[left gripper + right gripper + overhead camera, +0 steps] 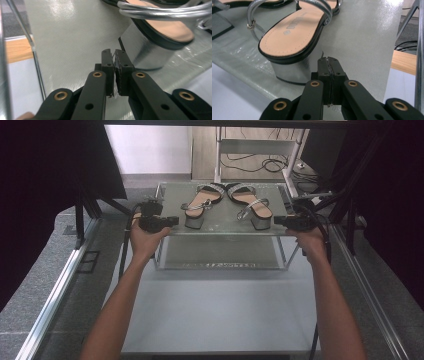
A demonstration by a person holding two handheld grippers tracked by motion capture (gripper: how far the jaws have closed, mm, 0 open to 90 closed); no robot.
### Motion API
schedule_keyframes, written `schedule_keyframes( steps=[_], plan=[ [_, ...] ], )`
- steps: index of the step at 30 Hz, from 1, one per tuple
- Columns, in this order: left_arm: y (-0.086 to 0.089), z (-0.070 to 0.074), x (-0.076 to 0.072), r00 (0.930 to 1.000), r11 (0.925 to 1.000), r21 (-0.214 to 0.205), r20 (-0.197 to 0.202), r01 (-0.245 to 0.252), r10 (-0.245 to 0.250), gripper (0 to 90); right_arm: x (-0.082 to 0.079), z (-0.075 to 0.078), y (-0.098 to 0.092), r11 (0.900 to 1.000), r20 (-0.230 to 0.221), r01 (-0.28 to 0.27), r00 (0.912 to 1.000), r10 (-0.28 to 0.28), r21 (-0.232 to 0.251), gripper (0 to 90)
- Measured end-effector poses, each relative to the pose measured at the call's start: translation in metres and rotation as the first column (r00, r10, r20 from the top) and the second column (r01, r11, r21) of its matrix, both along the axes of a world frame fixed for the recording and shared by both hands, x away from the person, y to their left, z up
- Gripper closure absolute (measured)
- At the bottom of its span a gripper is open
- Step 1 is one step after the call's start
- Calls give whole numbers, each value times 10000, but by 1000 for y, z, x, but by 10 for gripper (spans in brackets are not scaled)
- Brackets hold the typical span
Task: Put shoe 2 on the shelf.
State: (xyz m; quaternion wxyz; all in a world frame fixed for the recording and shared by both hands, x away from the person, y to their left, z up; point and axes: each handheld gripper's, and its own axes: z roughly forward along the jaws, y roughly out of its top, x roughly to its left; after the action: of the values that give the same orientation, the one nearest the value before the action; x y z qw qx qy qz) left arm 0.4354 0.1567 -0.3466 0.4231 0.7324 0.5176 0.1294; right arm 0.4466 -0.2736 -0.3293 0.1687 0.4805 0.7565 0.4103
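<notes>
Both grippers clenched; left gripper (172, 221) at 9 o'clock of the rack's top shelf (225, 222), right gripper (278, 220) at 3 o'clock; the left gripper view has the left gripper (114, 53) with pads together at the shelf sheet, a thin sliver maybe pinched between them; can't tell if that is the sheet edge; same story in the right gripper view, right gripper (328, 60) jaws pressed flat together just beside the block heel.

Things in hand: a pair of sandals on the top shelf; left sandal (200, 205) at about 11 o'clock of shelf centre, right sandal (252, 205) at about 1 o'clock, toes touching at 12, heels splayed toward the front corners.

Step looks like gripping the shelf at both sides to shift or lift it; to do it well I'd keep both hands level and move them together; any tilt and the sandals slide, the sheet looks glossy; pads must bite the shelf edge, not the heels.

Surface: rack stands on a pale grey table (215, 315); lower shelf (220, 255) beneath, bare.

Room: black curtains at 9 and 3; cables on the floor (260, 162) at 12; aluminium rails along both table sides.
</notes>
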Motion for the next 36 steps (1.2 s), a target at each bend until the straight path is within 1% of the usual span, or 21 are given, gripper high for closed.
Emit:
schedule_keyframes(
  steps=[2, 4, 6, 7, 8, 10, 12, 14, 16, 19, 20, 21, 22, 25, 27, 30, 32, 33, 34, 35, 36],
  plan=[
    [-4, -2, 5, 9999, 10000, 32, -134, 29, -29, 875, 1, 0, 2, 10000, 38, 29, 10000, -29, -2, 895],
    [-8, -3, 8, 9998, 9998, -152, -176, 84, -87, 885, 1, -1, 7, 10000, 28, -72, 10000, 73, -69, 895],
    [-11, -3, 10, 9996, 9998, -5, -208, 209, -209, 889, 0, -1, 12, 9995, 91, -47, 9999, 50, -311, 898],
    [-13, -3, 10, 9996, 9998, -58, -209, 189, -190, 890, 0, -1, 13, 9993, 129, -20, 9999, 25, -381, 898],
    [-15, -2, 11, 9995, 9997, -42, -240, 226, -227, 891, -1, -1, 13, 9995, 90, 5, 10000, -2, -325, 899],
    [-19, -1, 12, 9997, 9997, 184, -140, 186, -183, 895, -2, -1, 14, 9996, 91, -22, 10000, 25, -295, 899],
    [-22, 0, 12, 9995, 9995, 78, -128, 295, -294, 895, -3, -2, 16, 9997, 102, -124, 9999, 126, -226, 899],
    [-27, 1, 10, 9992, 9991, 120, -98, 401, -400, 895, -4, -2, 19, 9991, 22, -415, 9991, 415, 73, 899],
    [-34, 1, 8, 9987, 9986, 141, -73, 508, -507, 895, -6, -3, 24, 9984, 70, -559, 9984, 559, 50, 899],
    [-45, 1, 7, 9969, 9969, -127, -162, 771, -773, 894, -8, -3, 34, 9966, 101, -814, 9966, 813, 81, 899],
    [-50, 1, 7, 9962, 9965, -78, -217, 838, -839, 894, -8, -3, 38, 9960, 101, -885, 9960, 885, 81, 899],
    [-54, 0, 6, 9960, 9960, 159, -173, 885, -882, 894, -9, -3, 42, 9952, 88, -972, 9952, 971, 89, 899],
    [-58, 1, 6, 9957, 9953, 305, -168, 917, -912, 894, -10, -3, 45, 9943, 60, -1057, 9944, 1056, 132, 899],
    [-67, 0, 6, 9946, 9948, 52, -216, 1020, -1018, 894, -10, -3, 54, 9925, 55, -1200, 9928, 1199, 214, 899],
    [-73, 0, 6, 9929, 9931, 3, -214, 1174, -1174, 894, -10, -4, 59, 9906, 69, -1350, 9908, 1348, 227, 899],
    [-81, 0, 5, 9912, 9912, 85, -137, 1318, -1316, 892, -11, -4, 64, 9896, 116, -1426, 9897, 1424, 205, 899],
    [-82, 0, 4, 9911, 9907, 265, -59, 1334, -1333, 875, -11, -5, 64, 9893, 88, -1441, 9895, 1440, 247, 898],
    [-80, 0, 4, 9909, 9906, 240, -53, 1345, -1344, 849, -11, -5, 63, 9889, 72, -1457, 9893, 1455, 300, 896],
    [-78, -1, 5, 9906, 9906, 87, -42, 1366, -1366, 818, -11, -6, 62, 9884, 38, -1477, 9890, 1477, 342, 891],
    [-74, -1, 5, 9901, 9901, -45, -33, 1404, -1404, 783, -11, -7, 62, 9885, 47, -1476, 9890, 1475, 316, 884],
    [-72, -1, 4, 9907, 9907, -57, 3, 1358, -1358, 761, -12, -8, 62, 9888, 43, -1464, 9892, 1463, 274, 877]
  ],
)
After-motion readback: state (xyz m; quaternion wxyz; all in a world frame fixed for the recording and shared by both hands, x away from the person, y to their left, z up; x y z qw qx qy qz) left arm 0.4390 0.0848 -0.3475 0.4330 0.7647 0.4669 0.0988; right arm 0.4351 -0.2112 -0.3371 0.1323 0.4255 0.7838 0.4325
